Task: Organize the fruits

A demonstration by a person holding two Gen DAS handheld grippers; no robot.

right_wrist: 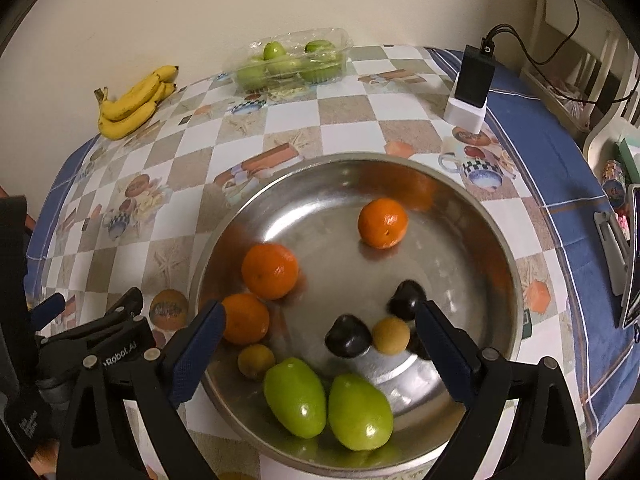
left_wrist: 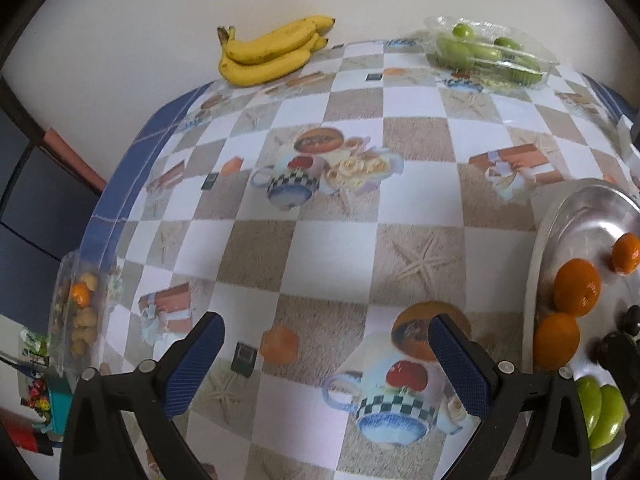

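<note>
Over the steel bowl, right gripper is hovering spread, empty; left gripper likewise; bananas are awaiting collection.

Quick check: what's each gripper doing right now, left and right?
Left gripper: open, holding nothing, above the tablecloth.
Right gripper: open, holding nothing, over the metal bowl of fruit.

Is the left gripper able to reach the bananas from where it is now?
Probably yes. The left gripper is open and empty, and only bare tablecloth lies between it and the bananas at the far edge.
</note>
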